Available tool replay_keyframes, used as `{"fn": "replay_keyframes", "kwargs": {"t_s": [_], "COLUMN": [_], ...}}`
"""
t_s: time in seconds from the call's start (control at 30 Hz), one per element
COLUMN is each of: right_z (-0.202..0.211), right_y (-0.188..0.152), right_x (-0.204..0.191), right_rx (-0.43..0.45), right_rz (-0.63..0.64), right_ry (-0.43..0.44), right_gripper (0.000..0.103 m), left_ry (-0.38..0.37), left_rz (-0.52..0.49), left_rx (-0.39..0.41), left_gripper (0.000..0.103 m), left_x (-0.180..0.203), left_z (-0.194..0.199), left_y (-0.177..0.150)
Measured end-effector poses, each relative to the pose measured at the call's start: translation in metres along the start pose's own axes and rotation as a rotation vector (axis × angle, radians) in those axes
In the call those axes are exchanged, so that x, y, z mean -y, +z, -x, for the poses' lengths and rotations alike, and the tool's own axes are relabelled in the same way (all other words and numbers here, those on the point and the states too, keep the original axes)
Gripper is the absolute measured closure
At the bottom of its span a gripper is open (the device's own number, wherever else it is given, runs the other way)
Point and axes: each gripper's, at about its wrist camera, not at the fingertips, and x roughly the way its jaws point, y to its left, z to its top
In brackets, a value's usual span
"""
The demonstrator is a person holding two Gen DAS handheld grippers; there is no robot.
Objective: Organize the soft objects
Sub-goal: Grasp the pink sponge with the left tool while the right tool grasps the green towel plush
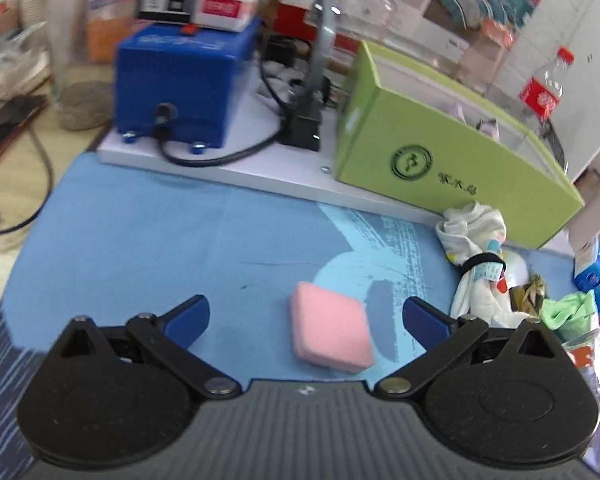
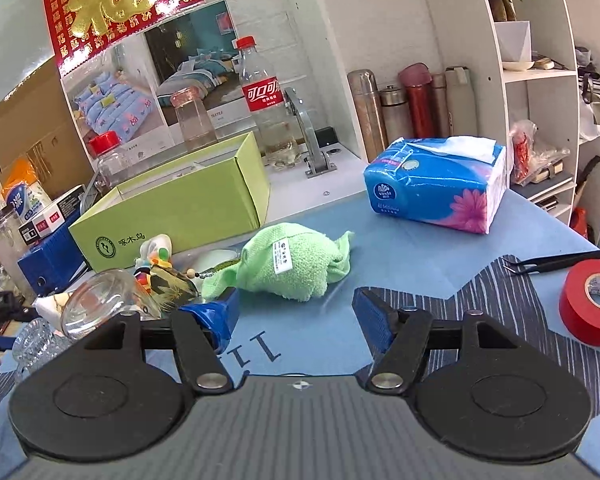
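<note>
- Pink sponge (image 1: 330,328) lies flat on the blue mat (image 1: 140,240), just ahead of the left gripper (image 1: 306,318), whose jaws stand wide apart and empty; it sits a little toward the right finger.
- Soft and light by the look of it, the sponge should squash under the pads; a pinch across its two long sides, low near the mat, seems the surest hold.
- Green towel (image 2: 296,260), bunched into a limp heap, rests on the mat just beyond the right gripper (image 2: 296,312), which is likewise spread and holding nothing. It will likely sag when lifted, so the thick middle is the place to grip.
- White patterned cloth (image 1: 476,256), banded with black elastic, lies against the green box (image 1: 440,152).
- Farther back the box stands open-topped; its contents are possibly sparse, but blur hides them.
</note>
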Motion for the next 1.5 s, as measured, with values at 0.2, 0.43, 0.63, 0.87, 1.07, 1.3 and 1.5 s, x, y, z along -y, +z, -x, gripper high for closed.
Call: {"fn": "replay_keyframes", "kwargs": {"t_s": [0.2,0.43,0.63,0.87,1.07,1.3,1.5], "right_z": [-0.005,-0.052,-0.082,-0.122,-0.124,-0.117,-0.113], "right_y": [0.003,0.035,0.047,0.048,0.041,0.031,0.028], "right_x": [0.011,-0.012,-0.025,-0.035,-0.018,-0.012,-0.011], "right_rx": [-0.012,-0.114,-0.170,-0.262,-0.238,-0.195,-0.179], "right_rz": [-0.014,0.313,0.678,0.765,0.583,0.493,0.475], "right_ry": [-0.014,0.077,0.088,0.177,0.201,0.181,0.157], "right_gripper": [0.050,0.049,0.049,0.048,0.045,0.042,0.042], "left_ry": [0.169,0.164,0.168,0.166,0.153,0.147,0.128], "left_rz": [-0.144,-0.172,-0.196,-0.204,-0.220,-0.225,-0.231], "left_rx": [-0.005,0.031,0.039,0.043,0.067,0.079,0.075], "left_gripper": [0.001,0.001,0.001,0.001,0.001,0.001,0.003], "left_x": [0.010,-0.001,0.001,0.001,0.000,0.000,0.004], "left_z": [-0.018,-0.015,-0.017,-0.017,-0.016,-0.016,-0.012], "left_y": [-0.010,-0.016,-0.016,-0.016,-0.019,-0.021,-0.025]}}
